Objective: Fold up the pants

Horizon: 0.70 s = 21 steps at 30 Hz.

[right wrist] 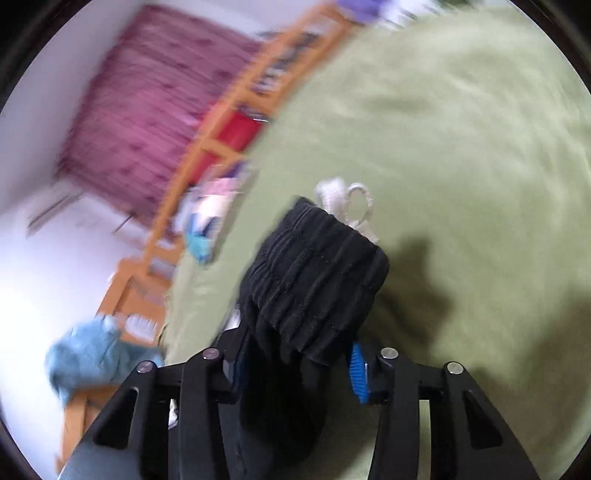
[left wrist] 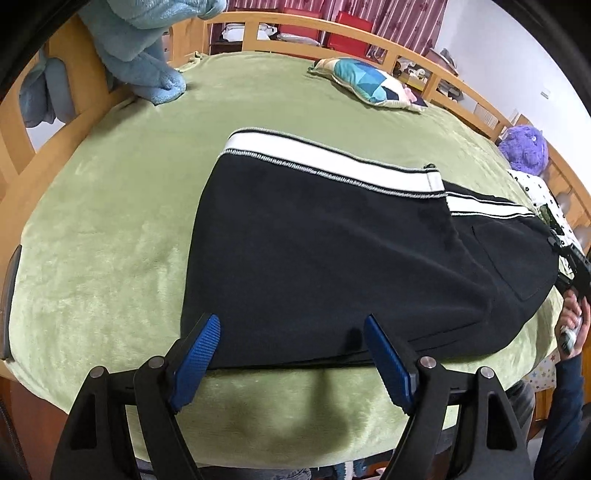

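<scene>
Pants (left wrist: 332, 258) lie across the green blanket (left wrist: 110, 240) on the bed, and from your left wrist view they already look doubled: a black panel with a white side stripe (left wrist: 325, 162) sits on top, with a second layer, its stripe and a back pocket showing further to your right. Your left claw (left wrist: 291, 343) hangs spread wide at the near edge of the cloth, its blue pads (left wrist: 201, 354) on either side of the hem line and gripping nothing. At the far right edge of this view you can make out your right claw (left wrist: 569, 258) at the waist end, though too small there to read its grip. A blue plush (left wrist: 147, 55), a patterned pillow (left wrist: 369, 81) and a purple plush (left wrist: 524, 147) rest near the wooden bed rail (left wrist: 295, 29), well apart from the garment.

Your right wrist view is motion-blurred, but the gathered elastic waistband (right wrist: 314, 269) clearly sits clenched in your right claw (right wrist: 299, 365), lifted off the blanket (right wrist: 443, 147), with the white drawstring (right wrist: 351, 206) poking out beyond it.

By my reading, the lengthwise fold is done and you are midway through carrying the waist end over. Laying it flat, aligning edges and perhaps one more fold appear to remain.
</scene>
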Each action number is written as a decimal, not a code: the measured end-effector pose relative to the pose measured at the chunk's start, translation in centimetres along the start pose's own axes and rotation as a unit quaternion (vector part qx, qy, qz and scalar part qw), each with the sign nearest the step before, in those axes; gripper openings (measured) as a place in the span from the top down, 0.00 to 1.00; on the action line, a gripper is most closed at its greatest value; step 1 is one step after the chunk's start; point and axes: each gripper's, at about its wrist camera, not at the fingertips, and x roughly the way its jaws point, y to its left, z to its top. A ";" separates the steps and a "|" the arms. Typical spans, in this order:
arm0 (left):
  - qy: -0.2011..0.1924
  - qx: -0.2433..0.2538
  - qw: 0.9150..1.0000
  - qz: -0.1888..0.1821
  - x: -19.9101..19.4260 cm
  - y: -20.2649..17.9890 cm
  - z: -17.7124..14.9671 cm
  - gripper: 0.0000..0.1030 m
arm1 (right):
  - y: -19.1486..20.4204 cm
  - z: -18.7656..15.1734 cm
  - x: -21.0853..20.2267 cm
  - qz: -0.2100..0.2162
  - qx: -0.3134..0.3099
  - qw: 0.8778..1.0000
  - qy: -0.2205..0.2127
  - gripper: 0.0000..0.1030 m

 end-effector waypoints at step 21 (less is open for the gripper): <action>0.017 0.025 0.999 -0.032 1.5 -1.5 -1.4 0.23 | 10.0 -6.2 -2.9 -0.101 -0.186 0.976 0.043 0.41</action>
